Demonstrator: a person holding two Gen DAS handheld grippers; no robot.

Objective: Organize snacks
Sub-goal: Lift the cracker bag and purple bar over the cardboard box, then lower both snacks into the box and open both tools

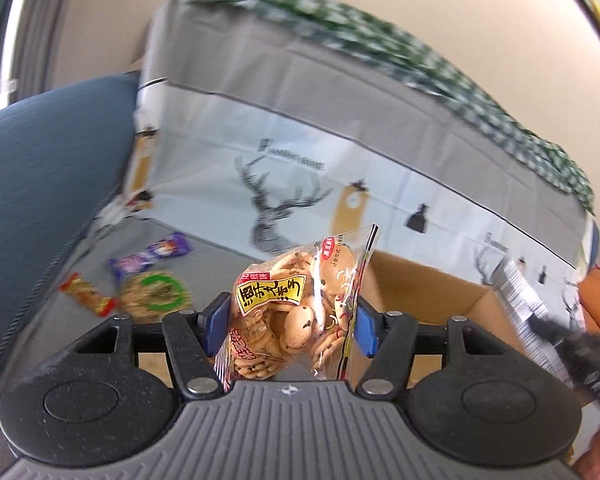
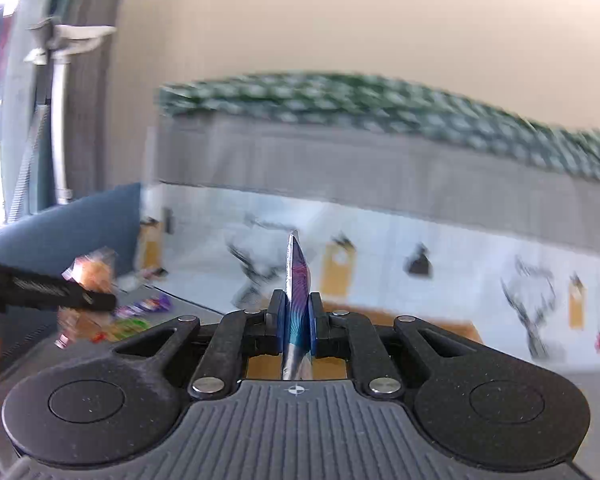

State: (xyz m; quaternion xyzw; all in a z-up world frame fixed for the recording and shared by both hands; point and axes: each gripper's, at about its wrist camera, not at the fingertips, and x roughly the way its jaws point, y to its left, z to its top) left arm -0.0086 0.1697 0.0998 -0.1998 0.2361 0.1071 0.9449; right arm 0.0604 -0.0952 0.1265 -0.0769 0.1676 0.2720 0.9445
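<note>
My left gripper (image 1: pixel 290 326) is shut on a clear bag of small round cookies (image 1: pixel 300 312) with a yellow label, held up above an open cardboard box (image 1: pixel 428 292). My right gripper (image 2: pixel 296 320) is shut on a thin flat purple-and-teal foil packet (image 2: pixel 298 280), seen edge-on, held over the cardboard box (image 2: pixel 456 326). The right gripper shows blurred at the right edge of the left wrist view (image 1: pixel 548 320). The left gripper with its cookie bag shows blurred at the left of the right wrist view (image 2: pixel 80 288).
Loose snacks lie on the grey surface at left: a purple wrapper (image 1: pixel 152 258), a red-orange packet (image 1: pixel 86 294), a round green-labelled pack (image 1: pixel 156 294). A deer-print cloth (image 1: pixel 284 200) hangs behind. A dark blue cushion (image 1: pixel 40 184) rises at left.
</note>
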